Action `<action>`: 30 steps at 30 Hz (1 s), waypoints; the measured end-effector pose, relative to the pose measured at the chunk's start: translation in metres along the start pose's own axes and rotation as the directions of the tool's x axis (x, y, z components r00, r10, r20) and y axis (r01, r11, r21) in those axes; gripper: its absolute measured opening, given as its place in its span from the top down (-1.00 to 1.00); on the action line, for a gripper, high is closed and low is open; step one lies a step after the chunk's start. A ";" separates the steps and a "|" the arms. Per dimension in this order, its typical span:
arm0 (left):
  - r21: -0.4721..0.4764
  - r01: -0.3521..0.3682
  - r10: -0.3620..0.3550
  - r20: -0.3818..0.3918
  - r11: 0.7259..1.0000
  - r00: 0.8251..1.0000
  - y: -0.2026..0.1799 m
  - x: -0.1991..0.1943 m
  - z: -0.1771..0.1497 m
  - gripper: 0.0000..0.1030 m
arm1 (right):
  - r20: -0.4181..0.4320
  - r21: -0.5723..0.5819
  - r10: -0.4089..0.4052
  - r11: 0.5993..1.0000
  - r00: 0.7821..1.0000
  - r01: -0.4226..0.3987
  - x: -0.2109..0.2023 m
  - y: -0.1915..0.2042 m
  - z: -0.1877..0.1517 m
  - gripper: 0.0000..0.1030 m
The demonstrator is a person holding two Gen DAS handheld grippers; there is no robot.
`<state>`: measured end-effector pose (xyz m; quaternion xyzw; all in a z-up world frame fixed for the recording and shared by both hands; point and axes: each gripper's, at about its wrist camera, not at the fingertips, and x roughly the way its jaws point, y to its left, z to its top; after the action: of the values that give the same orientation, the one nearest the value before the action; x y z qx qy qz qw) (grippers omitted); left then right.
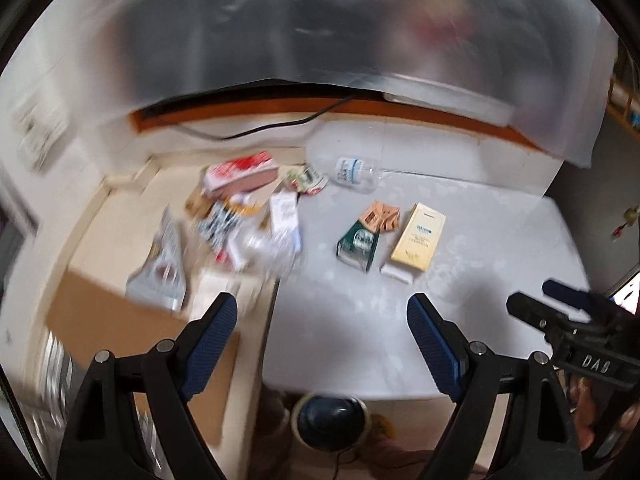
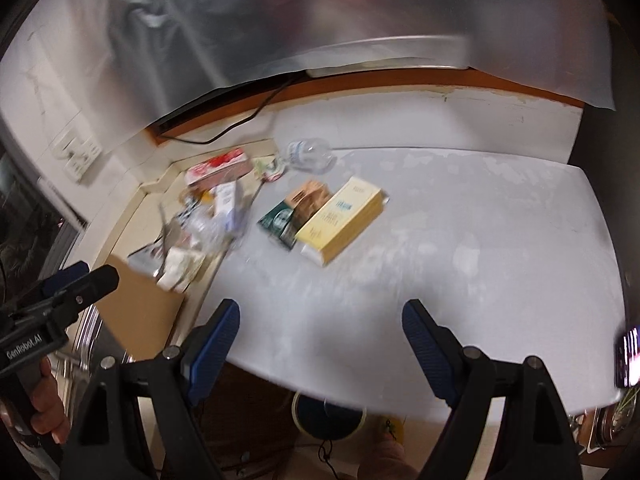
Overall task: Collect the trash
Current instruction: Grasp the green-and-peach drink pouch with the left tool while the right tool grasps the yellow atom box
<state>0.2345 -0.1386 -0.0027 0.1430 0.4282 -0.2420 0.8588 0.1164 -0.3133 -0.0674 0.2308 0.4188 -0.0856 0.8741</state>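
Both grippers are held side by side, pointing forward and down. The left gripper [image 1: 322, 312] has its blue-padded fingers [image 1: 212, 344] spread wide with nothing between them. The right gripper [image 2: 320, 316] is just as wide apart and empty, and a hand [image 2: 46, 412] grips the left one's handle.

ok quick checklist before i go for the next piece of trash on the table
1. Left gripper jaws open and holding nothing: ok.
2. Right gripper jaws open and holding nothing: ok.
3. Trash left on the white table: yellow box, green packet, brown packet, clear plastic bottle: ok.
4. Yellow box free to lift: not ok, it touches the packets.
5. Cardboard box has room: ok, though the pile is blurred.
6. Gripper aligned with a target: not ok, both are well short.
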 end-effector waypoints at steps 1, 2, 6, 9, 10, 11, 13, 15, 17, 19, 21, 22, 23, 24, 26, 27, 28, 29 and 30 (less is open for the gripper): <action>0.024 -0.005 0.005 -0.006 1.000 1.000 -0.005 0.010 0.007 -0.66 | -0.007 0.007 -0.003 1.000 1.000 0.003 0.009 -0.005 0.007 -0.63; 0.048 -0.009 0.010 -0.016 0.999 1.000 -0.010 0.022 0.015 -0.66 | -0.019 0.019 -0.009 1.000 1.000 0.009 0.020 -0.011 0.016 -0.63; 0.110 0.010 -0.002 -0.079 0.994 0.997 -0.024 0.072 0.042 -0.66 | -0.073 0.067 -0.023 0.997 0.997 0.028 0.065 -0.031 0.042 -0.63; 0.143 0.034 -0.015 -0.133 0.989 0.991 -0.032 0.111 0.056 -0.66 | -0.127 0.098 -0.022 0.995 0.992 0.034 0.099 -0.041 0.058 -0.63; 0.148 0.037 -0.015 -0.144 0.988 0.990 -0.033 0.120 0.059 -0.66 | -0.147 0.115 -0.006 0.993 0.989 0.023 0.111 -0.043 0.062 -0.63; 0.153 0.046 -0.020 -0.165 0.987 0.986 -0.034 0.134 0.063 -0.66 | -0.161 0.126 0.002 0.992 0.987 0.018 0.120 -0.044 0.067 -0.63; 0.148 0.066 -0.035 -0.204 0.987 0.978 -0.034 0.155 0.070 -0.66 | -0.197 0.153 0.017 0.988 0.980 0.013 0.139 -0.045 0.075 -0.63; 0.145 0.092 -0.056 -0.240 0.985 0.969 -0.033 0.170 0.074 -0.66 | -0.222 0.175 0.033 0.984 0.975 0.007 0.154 -0.046 0.082 -0.63; 0.151 0.097 -0.056 -0.256 0.984 0.965 -0.032 0.181 0.077 -0.66 | -0.262 0.198 0.032 0.980 0.965 0.021 0.172 -0.044 0.090 -0.63; 0.153 0.101 -0.057 -0.267 0.983 0.962 -0.031 0.189 0.078 -0.66 | -0.297 0.196 0.006 0.979 0.955 0.054 0.187 -0.041 0.094 -0.63; 0.149 0.114 -0.069 -0.279 0.982 0.958 -0.030 0.194 0.078 -0.66 | -0.317 0.183 -0.011 0.981 0.948 0.073 0.195 -0.039 0.097 -0.63; 0.150 0.117 -0.071 -0.283 0.982 0.957 -0.031 0.196 0.078 -0.66 | -0.329 0.163 -0.031 0.983 0.944 0.089 0.200 -0.035 0.096 -0.63; 0.152 0.119 -0.071 -0.286 0.981 0.956 -0.031 0.198 0.079 -0.66 | -0.338 0.150 -0.044 0.984 0.940 0.100 0.203 -0.033 0.095 -0.63; 0.155 0.120 -0.071 -0.289 0.981 0.955 -0.031 0.199 0.078 -0.66 | -0.351 0.135 -0.061 0.984 0.935 0.114 0.207 -0.031 0.093 -0.63; 0.171 0.120 -0.065 -0.297 0.978 0.953 -0.033 0.203 0.077 -0.66 | -0.352 0.116 -0.076 0.985 0.933 0.125 0.210 -0.029 0.090 -0.59; 0.178 0.120 -0.063 -0.296 0.977 0.953 -0.035 0.204 0.076 -0.66 | -0.347 0.094 -0.093 0.987 0.933 0.133 0.209 -0.026 0.089 -0.45; 0.181 0.123 -0.065 -0.298 0.976 0.952 -0.036 0.205 0.077 -0.66 | -0.348 0.076 -0.106 0.987 0.931 0.141 0.207 -0.025 0.087 -0.38; 0.183 0.128 -0.068 -0.302 0.975 0.951 -0.037 0.206 0.076 -0.66 | -0.348 0.073 -0.106 0.987 0.931 0.140 0.207 -0.025 0.087 -0.36; 0.184 0.130 -0.069 -0.304 0.974 0.950 -0.038 0.209 0.077 -0.66 | -0.349 0.074 -0.103 0.988 0.931 0.137 0.205 -0.027 0.087 -0.36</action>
<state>0.3738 -0.2667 -0.1265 0.2423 0.5316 -0.3033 0.7528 0.2974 -0.3694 -0.1878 0.2585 0.5737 -0.1174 0.7683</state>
